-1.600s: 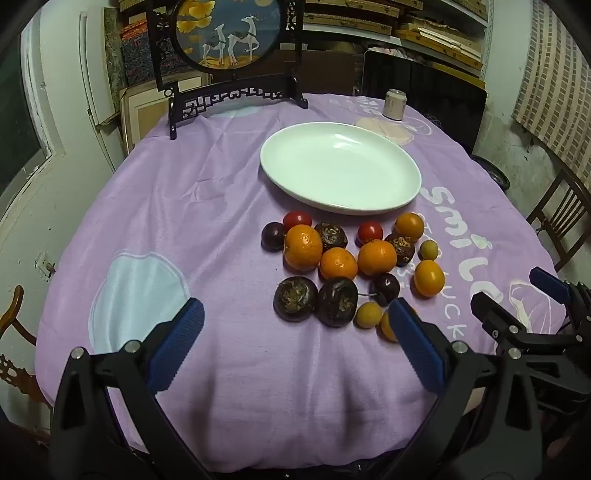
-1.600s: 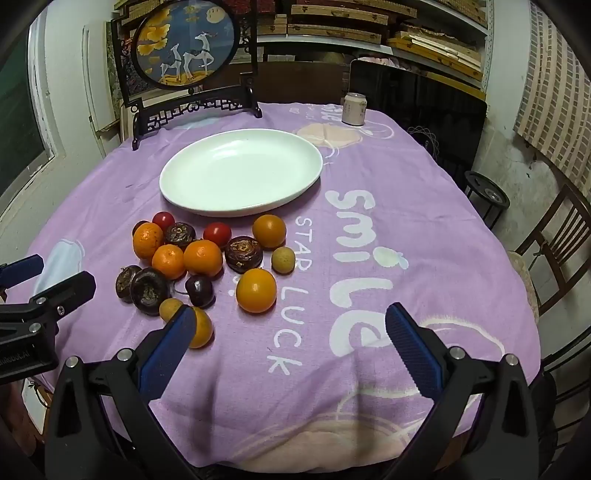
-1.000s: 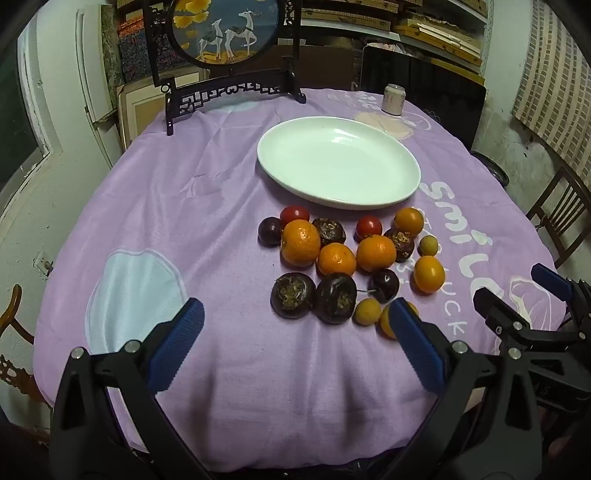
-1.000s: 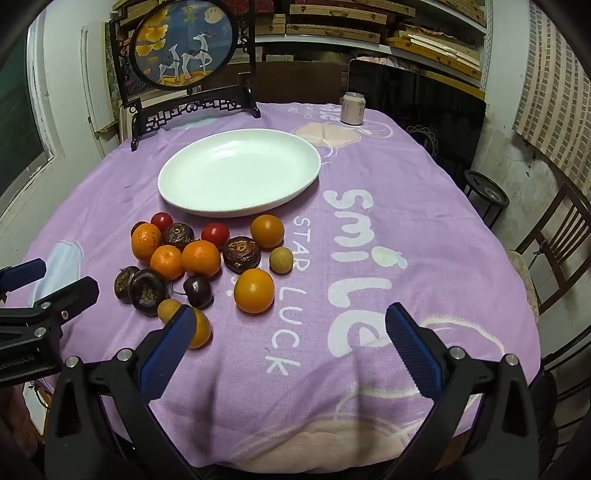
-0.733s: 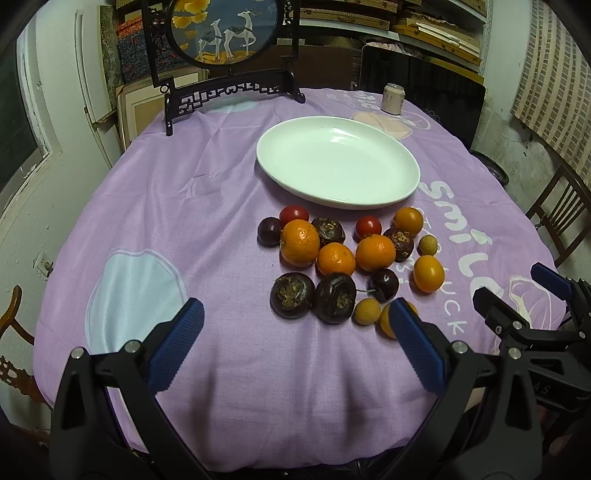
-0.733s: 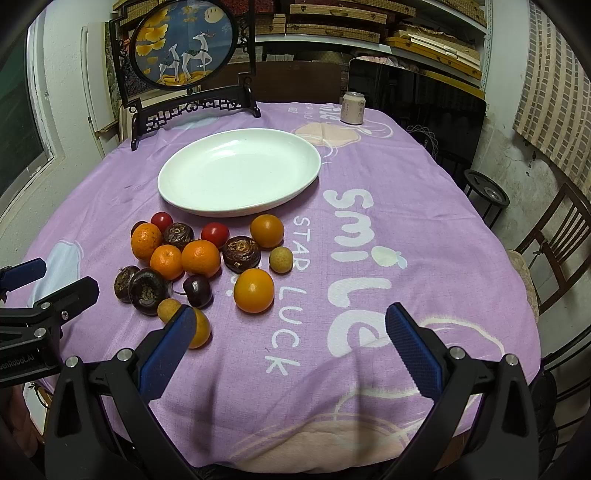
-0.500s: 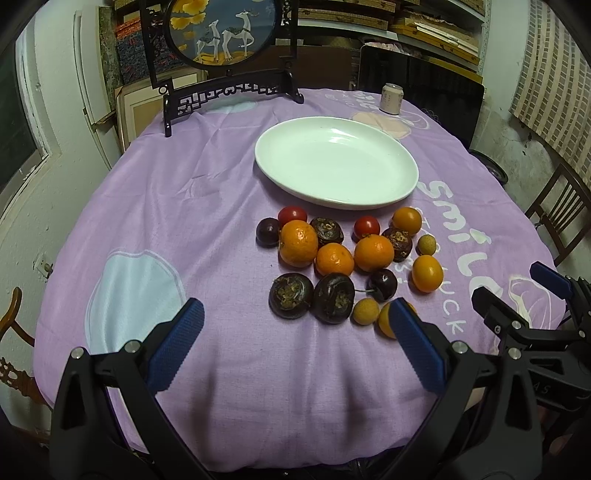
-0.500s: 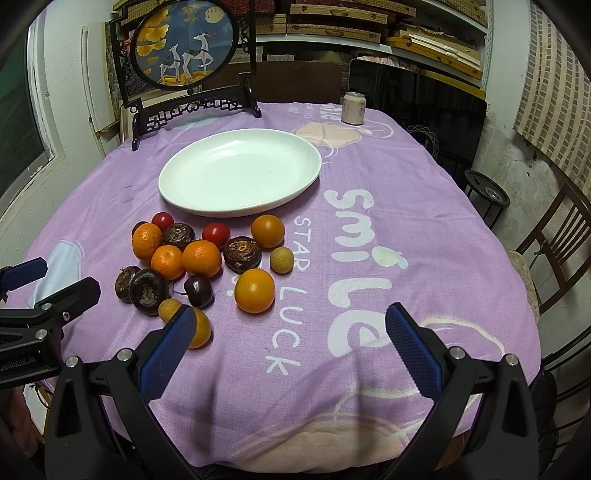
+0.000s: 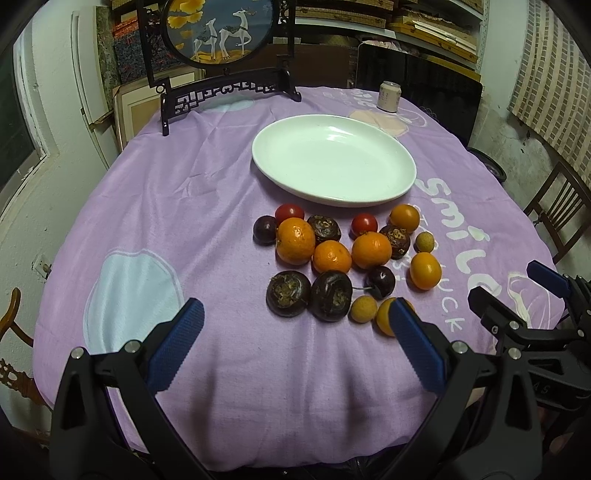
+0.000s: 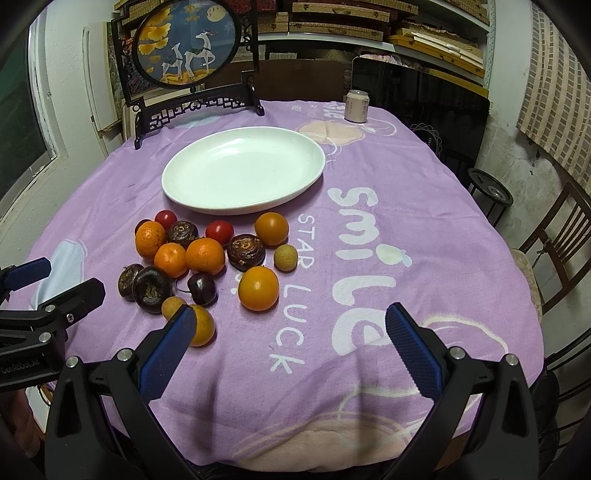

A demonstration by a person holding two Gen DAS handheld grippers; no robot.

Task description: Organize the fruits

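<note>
A cluster of fruit lies on the purple tablecloth in front of an empty white plate (image 9: pixel 334 166) (image 10: pixel 243 173): several oranges (image 9: pixel 295 242) (image 10: pixel 258 288), dark round fruits (image 9: pixel 289 293) (image 10: pixel 152 290), two red tomatoes (image 9: pixel 364 224), dark plums and small yellow fruits (image 9: pixel 364 309). My left gripper (image 9: pixel 295 325) is open and empty, low over the near table edge just short of the cluster. My right gripper (image 10: pixel 291 328) is open and empty, to the right of the cluster; it also shows in the left wrist view (image 9: pixel 517 291).
A dark wooden stand with a round deer painting (image 9: pixel 221 33) stands at the table's back left. A small can (image 10: pixel 356 106) stands at the back right. Wooden chairs (image 10: pixel 557 240) stand at the right, beyond the table edge. Shelves line the back wall.
Both views have shifted only slightly; the fruit and plate have not moved. Both grippers stay open and empty.
</note>
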